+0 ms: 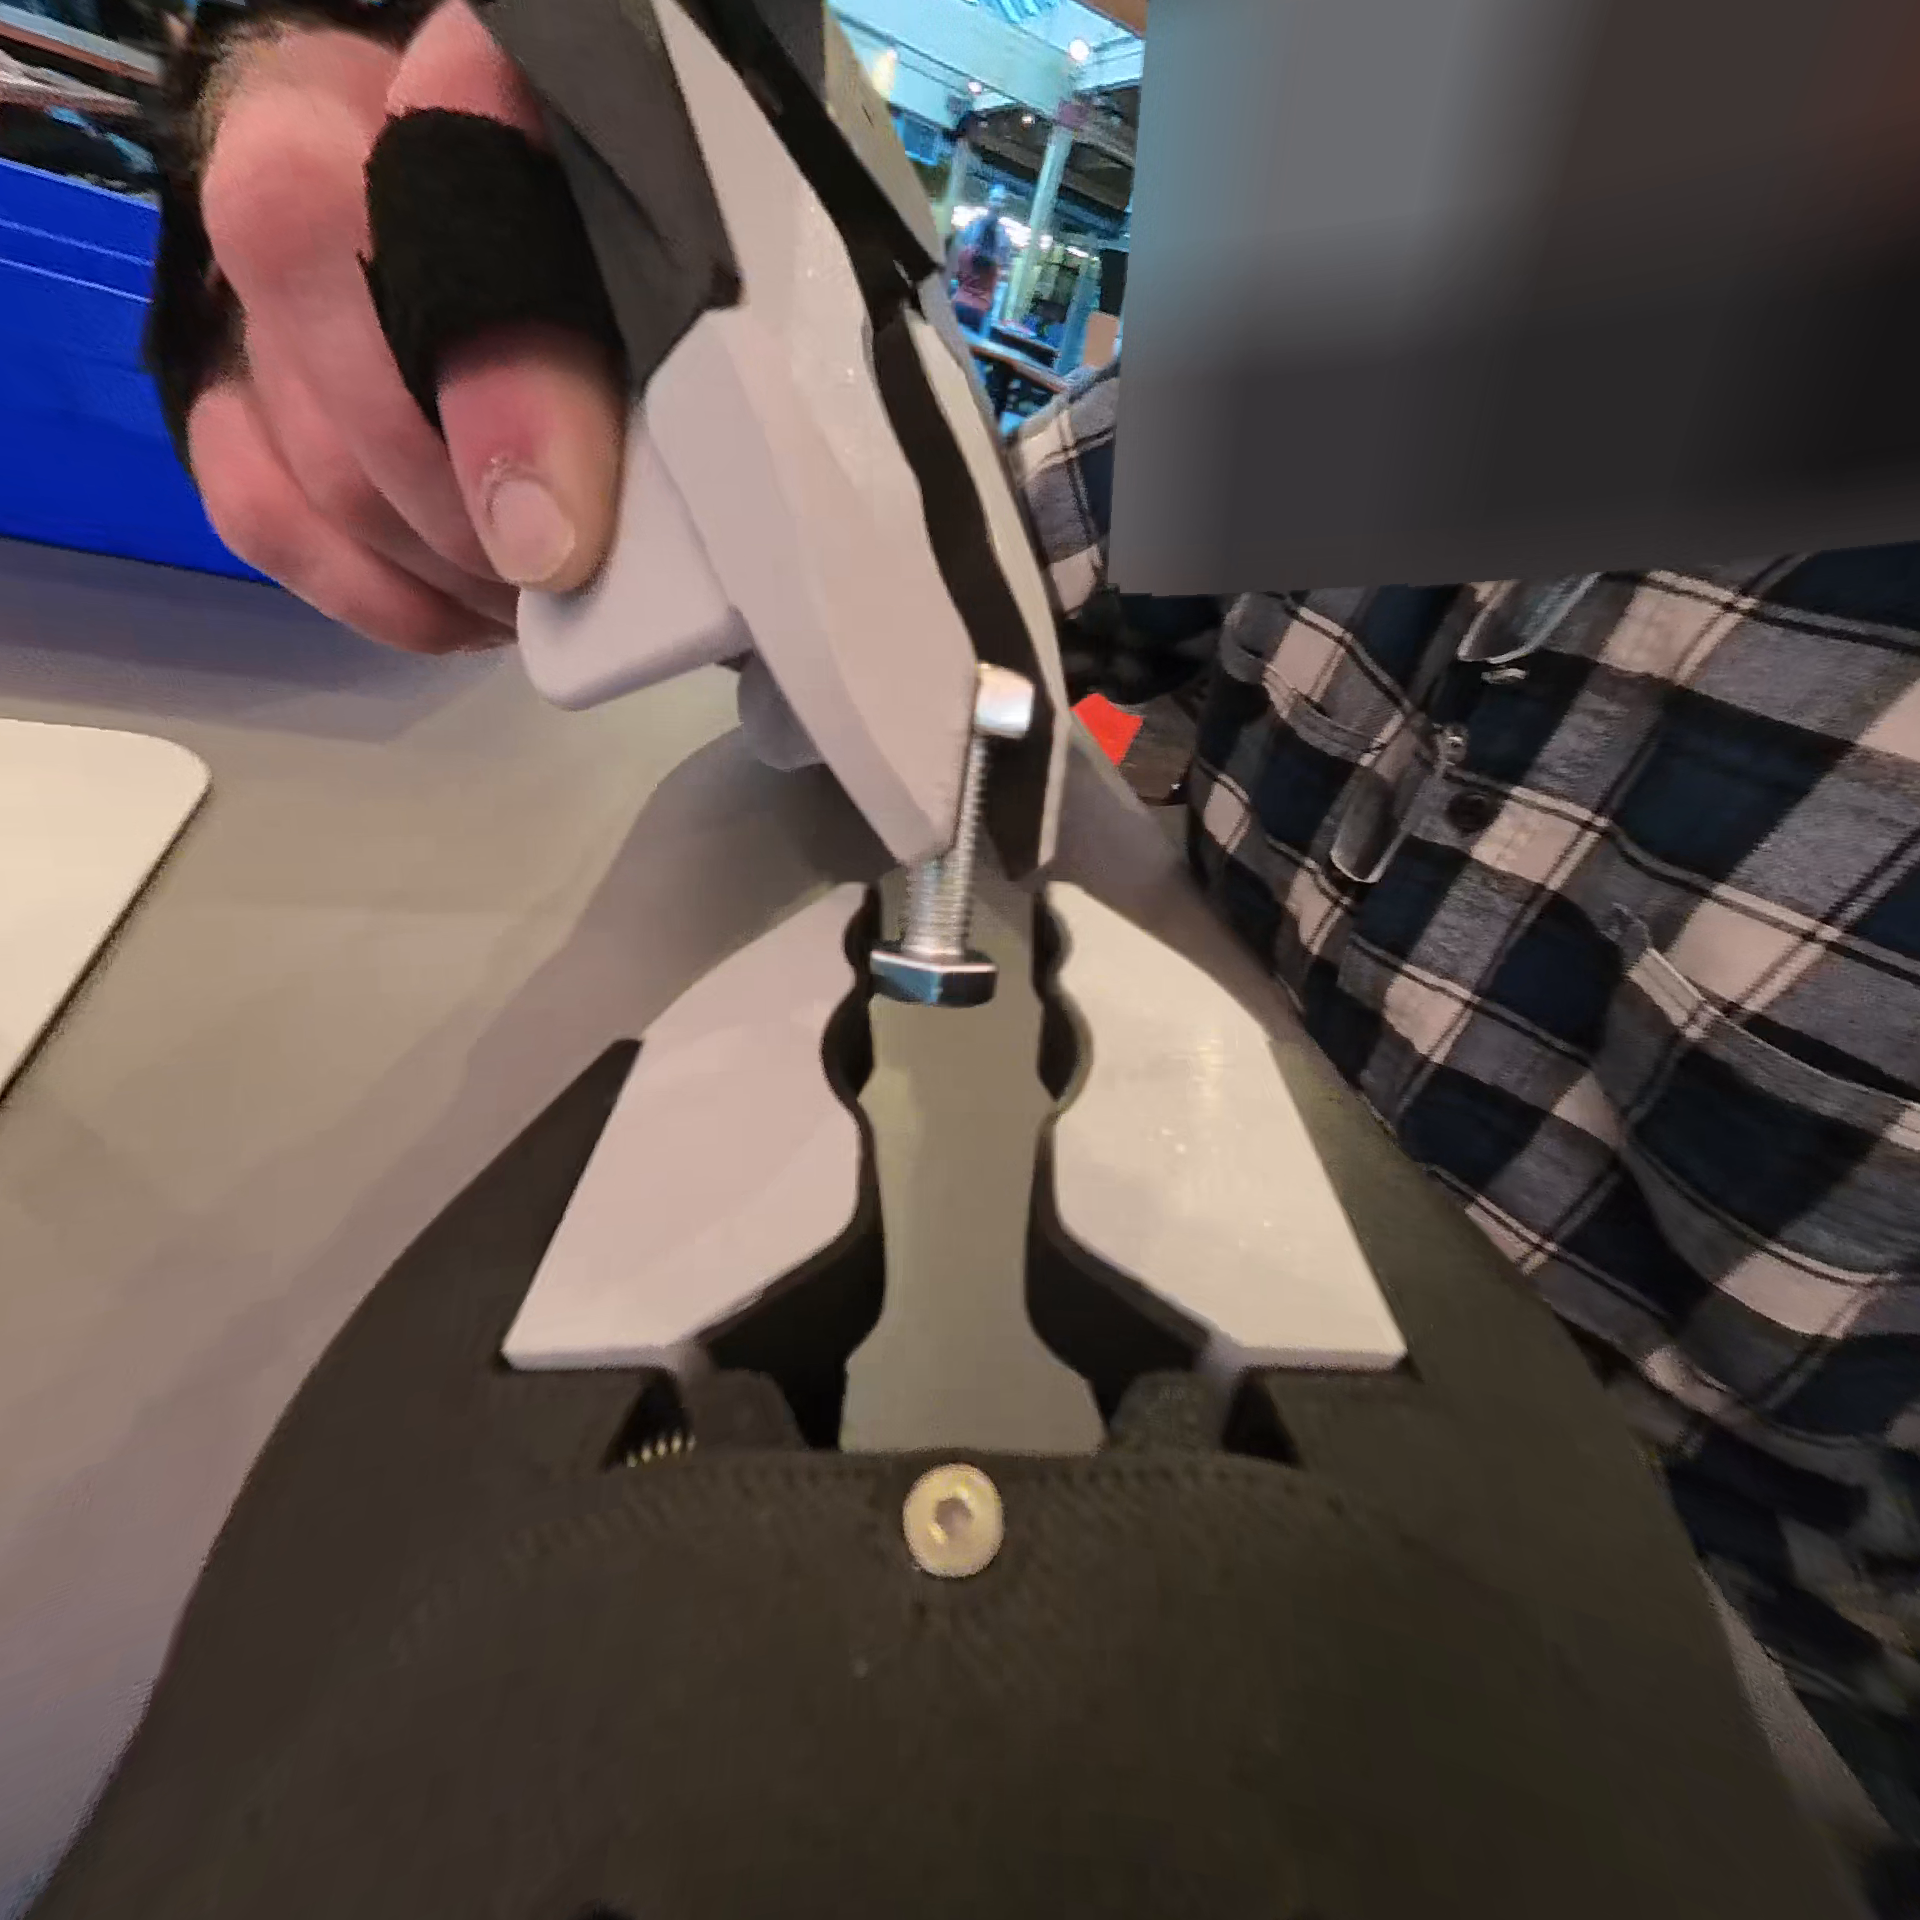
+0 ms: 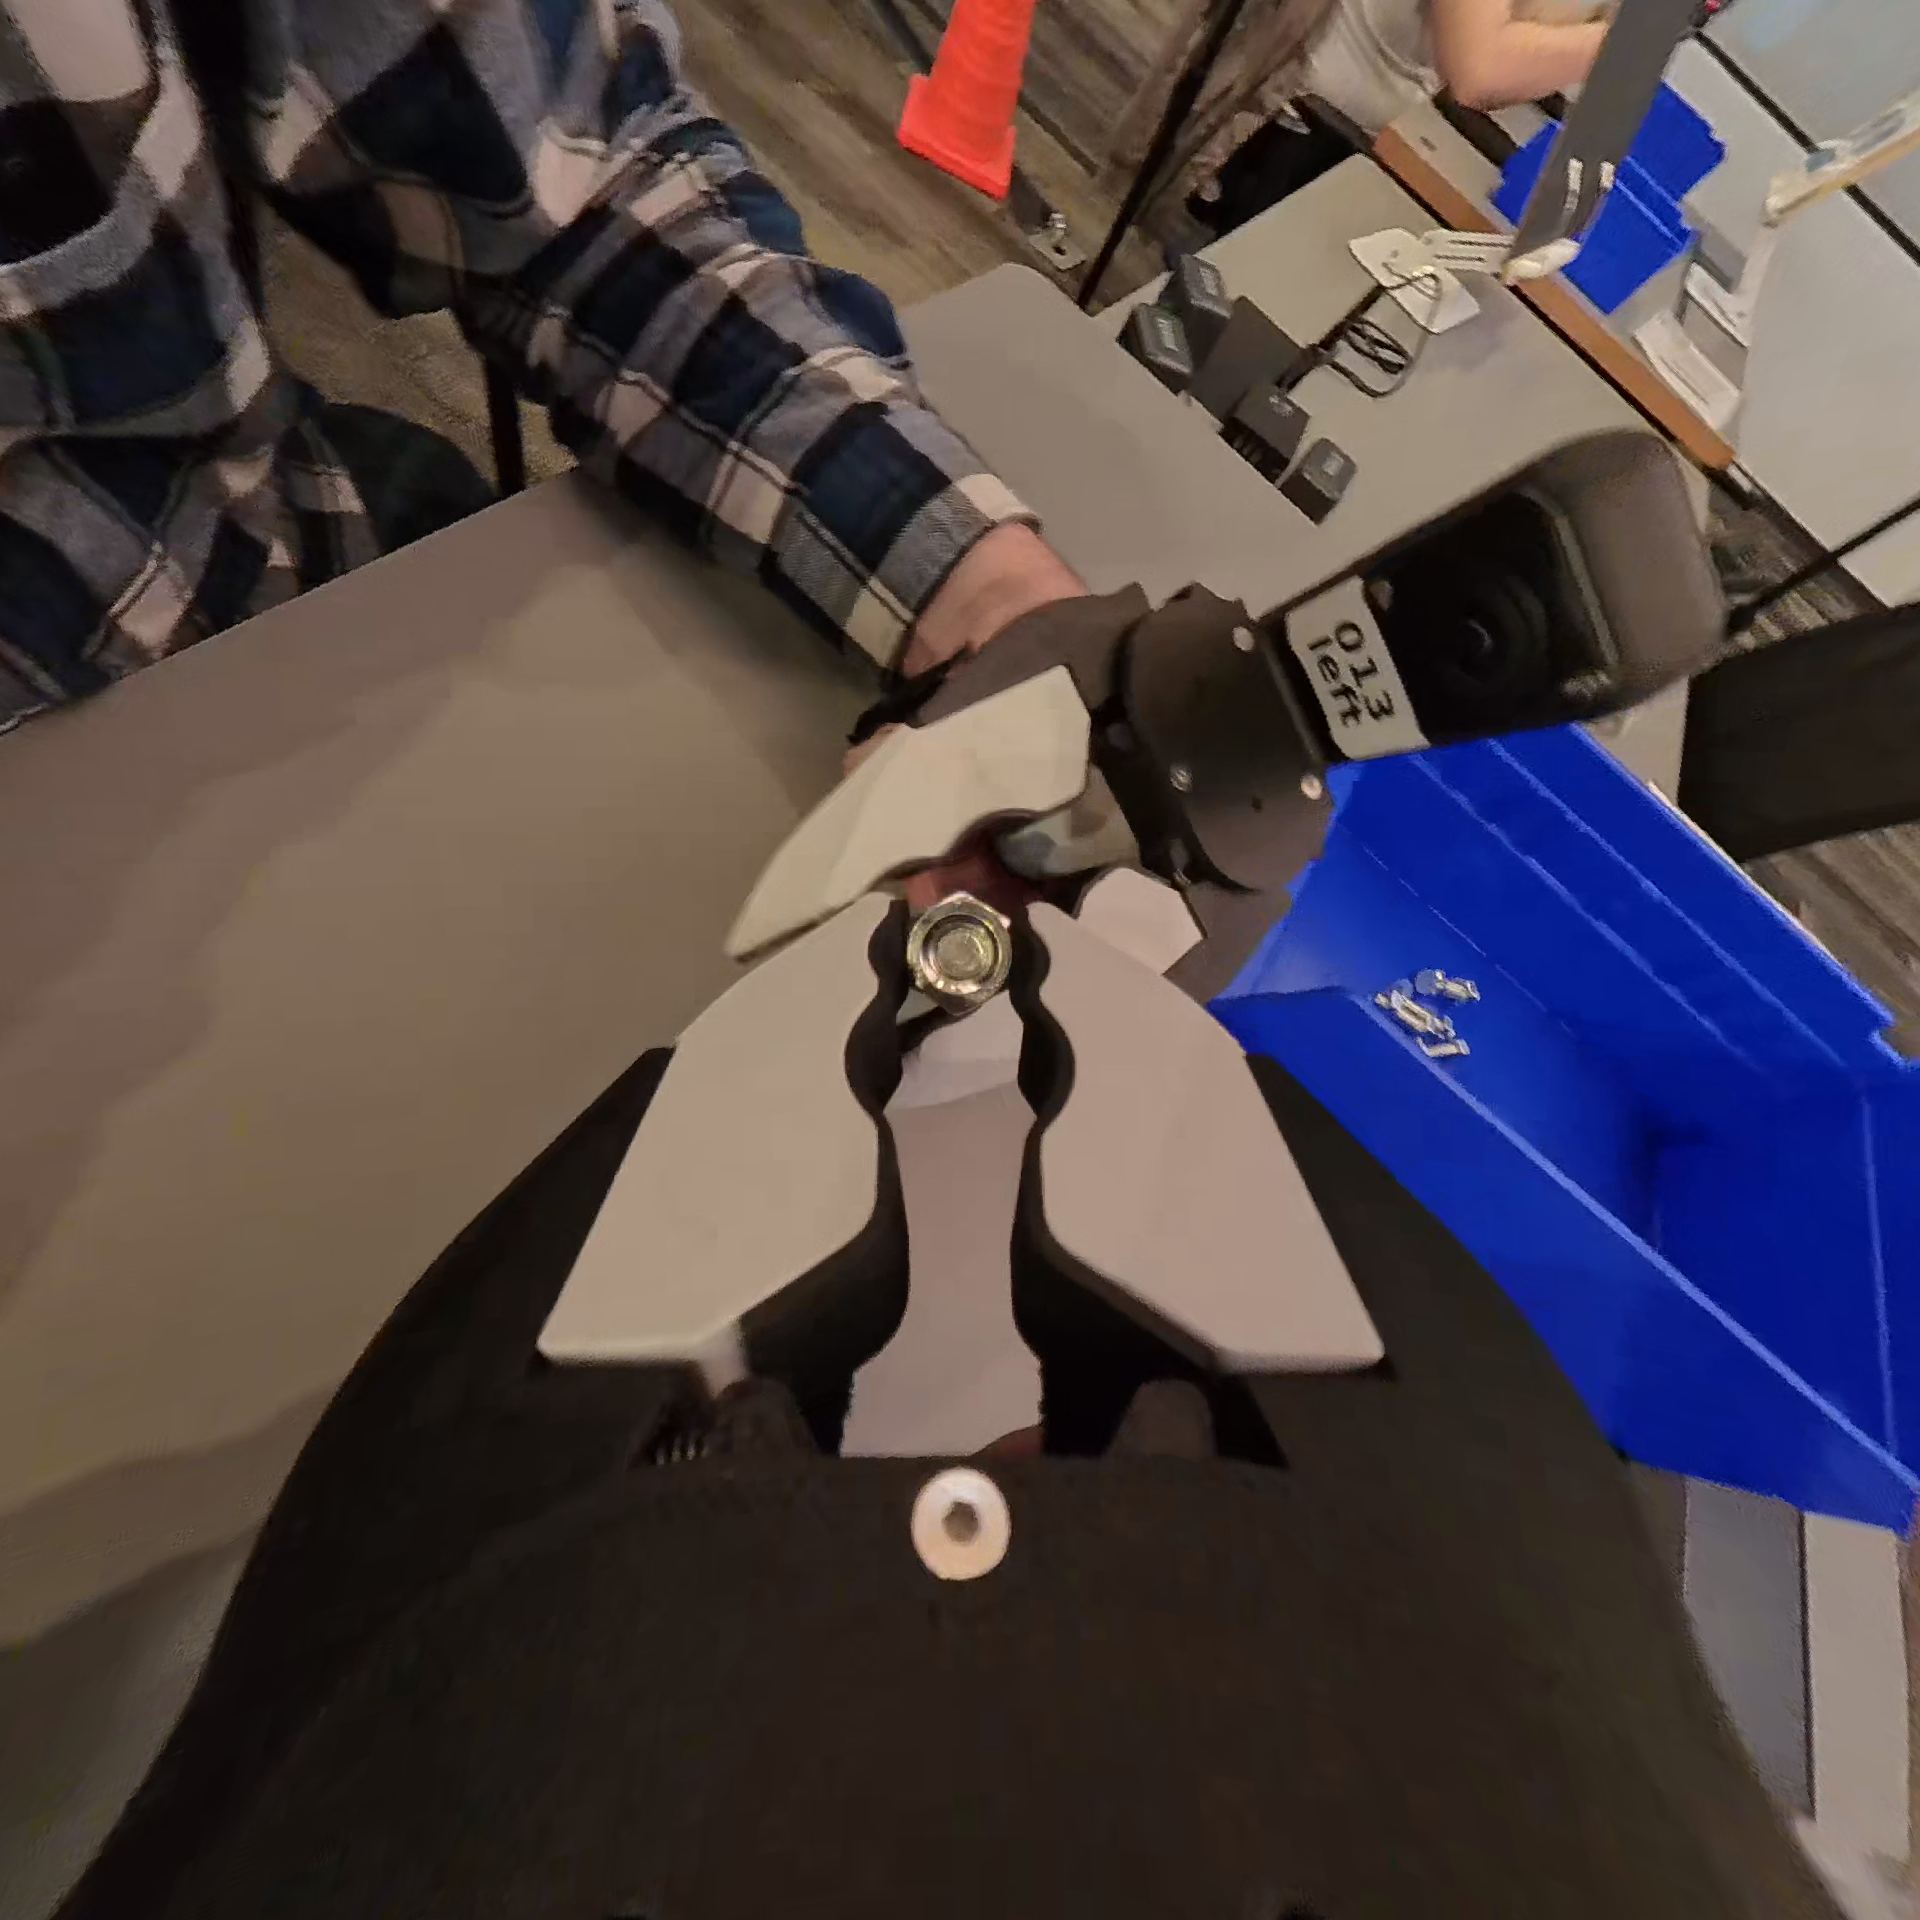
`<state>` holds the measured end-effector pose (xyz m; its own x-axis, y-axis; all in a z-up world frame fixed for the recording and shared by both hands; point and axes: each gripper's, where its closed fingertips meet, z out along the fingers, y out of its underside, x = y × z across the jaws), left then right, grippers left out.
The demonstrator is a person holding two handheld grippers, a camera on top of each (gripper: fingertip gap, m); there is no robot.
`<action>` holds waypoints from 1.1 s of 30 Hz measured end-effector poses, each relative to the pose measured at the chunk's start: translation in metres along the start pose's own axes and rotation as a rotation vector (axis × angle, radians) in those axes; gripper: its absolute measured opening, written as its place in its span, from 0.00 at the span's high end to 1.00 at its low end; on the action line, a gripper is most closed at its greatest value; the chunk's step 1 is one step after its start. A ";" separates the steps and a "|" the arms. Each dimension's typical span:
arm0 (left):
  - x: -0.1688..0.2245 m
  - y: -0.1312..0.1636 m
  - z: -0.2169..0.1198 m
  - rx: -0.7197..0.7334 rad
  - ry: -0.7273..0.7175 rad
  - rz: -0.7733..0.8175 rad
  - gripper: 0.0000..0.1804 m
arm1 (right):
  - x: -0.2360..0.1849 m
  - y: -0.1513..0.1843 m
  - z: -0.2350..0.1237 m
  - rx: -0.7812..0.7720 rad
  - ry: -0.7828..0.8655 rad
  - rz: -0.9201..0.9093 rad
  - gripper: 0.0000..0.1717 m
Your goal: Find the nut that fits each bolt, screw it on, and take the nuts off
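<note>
A silver bolt [image 1: 951,894] hangs over the grey table [image 1: 312,1091]. Its hex head [image 1: 932,977] is at the bottom and a nut [image 1: 1004,701] sits at the top end. My right gripper [image 1: 971,852] reaches down from above and is shut on the nut, with the threaded shaft running between its fingers. In the right wrist view the nut [image 2: 957,957] sits end-on between the black pads of my right gripper [image 2: 954,935]. My left gripper [image 1: 954,920] is open. The bolt head stands between its pads, with a gap to the right pad. One left finger [image 2: 883,821] shows beside the nut.
A blue bin [image 2: 1558,1122] with several small screws [image 2: 1429,1013] stands right of the grippers. A white mat [image 1: 73,852] lies at the left. The person in a plaid shirt [image 1: 1558,987] sits close behind. An orange cone [image 2: 961,94] stands on the floor. The tips of one gripper are about 4 cm away from the tips of the other.
</note>
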<state>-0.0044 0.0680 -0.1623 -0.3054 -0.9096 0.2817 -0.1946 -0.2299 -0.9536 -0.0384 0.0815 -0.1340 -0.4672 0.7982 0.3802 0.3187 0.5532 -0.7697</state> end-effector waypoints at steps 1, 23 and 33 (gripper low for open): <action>-0.005 0.000 -0.001 -0.008 -0.037 0.006 0.80 | 0.005 0.002 -0.001 -0.003 0.018 0.020 0.89; -0.102 -0.013 -0.066 -0.239 -1.095 0.479 0.77 | 0.072 0.043 -0.002 0.179 0.267 0.625 0.89; -0.106 -0.014 -0.076 -0.283 -1.185 0.506 0.88 | 0.075 0.048 0.003 0.174 0.314 0.707 0.89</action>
<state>-0.0406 0.1939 -0.1702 0.5666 -0.6560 -0.4986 -0.5320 0.1708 -0.8293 -0.0603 0.1670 -0.1444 0.0603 0.9907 -0.1223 0.3072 -0.1350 -0.9420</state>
